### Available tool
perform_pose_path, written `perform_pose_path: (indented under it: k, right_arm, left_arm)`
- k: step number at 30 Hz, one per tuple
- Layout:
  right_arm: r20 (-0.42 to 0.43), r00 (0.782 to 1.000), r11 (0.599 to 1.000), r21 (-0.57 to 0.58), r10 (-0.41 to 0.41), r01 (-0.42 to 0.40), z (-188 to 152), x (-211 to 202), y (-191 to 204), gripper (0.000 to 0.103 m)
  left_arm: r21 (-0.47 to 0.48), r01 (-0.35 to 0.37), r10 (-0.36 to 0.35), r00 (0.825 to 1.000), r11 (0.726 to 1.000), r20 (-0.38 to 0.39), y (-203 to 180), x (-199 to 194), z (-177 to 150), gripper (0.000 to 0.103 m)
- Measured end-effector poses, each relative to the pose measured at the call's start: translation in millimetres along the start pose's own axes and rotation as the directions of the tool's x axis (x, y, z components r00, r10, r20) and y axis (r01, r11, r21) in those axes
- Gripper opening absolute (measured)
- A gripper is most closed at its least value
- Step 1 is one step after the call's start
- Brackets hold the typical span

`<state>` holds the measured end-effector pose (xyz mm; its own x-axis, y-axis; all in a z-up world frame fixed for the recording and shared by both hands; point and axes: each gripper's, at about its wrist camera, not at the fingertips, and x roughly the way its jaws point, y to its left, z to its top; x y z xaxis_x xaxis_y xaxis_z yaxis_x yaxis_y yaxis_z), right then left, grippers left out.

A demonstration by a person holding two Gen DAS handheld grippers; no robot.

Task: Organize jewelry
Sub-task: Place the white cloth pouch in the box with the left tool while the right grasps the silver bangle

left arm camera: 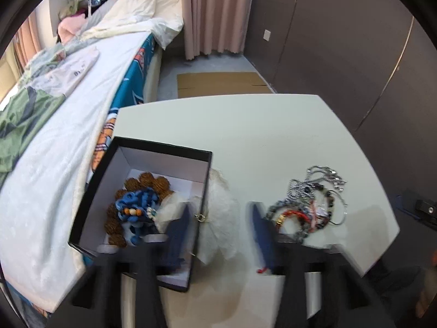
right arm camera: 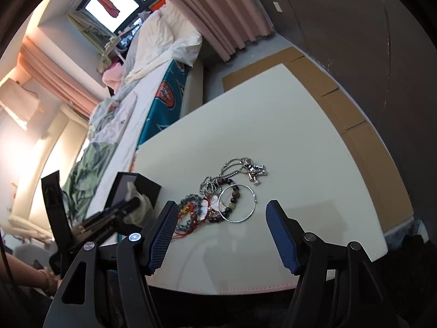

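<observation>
A black box with a white inside stands at the left of the white table. It holds brown beads and blue jewelry. A white fluffy piece with a small gold ring hangs over the box's right wall. My left gripper is open around that piece. A pile of jewelry lies to the right: bead bracelets, silver chains and a silver hoop. My right gripper is open and empty, just in front of the pile. The box shows at the left.
A bed with white sheets and clothes runs along the table's left side. Flat cardboard lies on the floor behind and right of the table. Pink curtains and a dark wall stand behind.
</observation>
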<state>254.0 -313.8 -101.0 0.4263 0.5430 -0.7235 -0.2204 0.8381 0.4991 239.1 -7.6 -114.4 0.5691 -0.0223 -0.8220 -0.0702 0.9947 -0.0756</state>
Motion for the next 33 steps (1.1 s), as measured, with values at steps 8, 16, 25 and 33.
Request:
perform_pose_path:
  k: [8, 16, 25, 33]
  right_arm:
    - [-0.054, 0.996, 0.998, -0.016, -0.066, 0.065, 4, 30, 0, 0.067]
    - [-0.089, 0.975, 0.971, -0.140, -0.205, 0.192, 1, 67, 13, 0.067]
    - [-0.090, 0.944, 0.918, -0.278, -0.317, 0.281, -1, 87, 25, 0.052]
    - [-0.084, 0.978, 0.968, -0.180, -0.192, 0.174, 3, 57, 11, 0.051]
  left_arm:
    - [-0.033, 0.044, -0.040, 0.995, 0.998, 0.095, 20, -32, 13, 0.002]
    - [-0.033, 0.033, -0.028, 0.987, 0.999, 0.156, 29, -58, 32, 0.002]
    - [-0.071, 0.022, -0.015, 0.995, 0.997, 0.100, 45, -34, 25, 0.002]
    - [-0.102, 0.020, -0.015, 0.999, 0.995, 0.049, 53, -22, 25, 0.002]
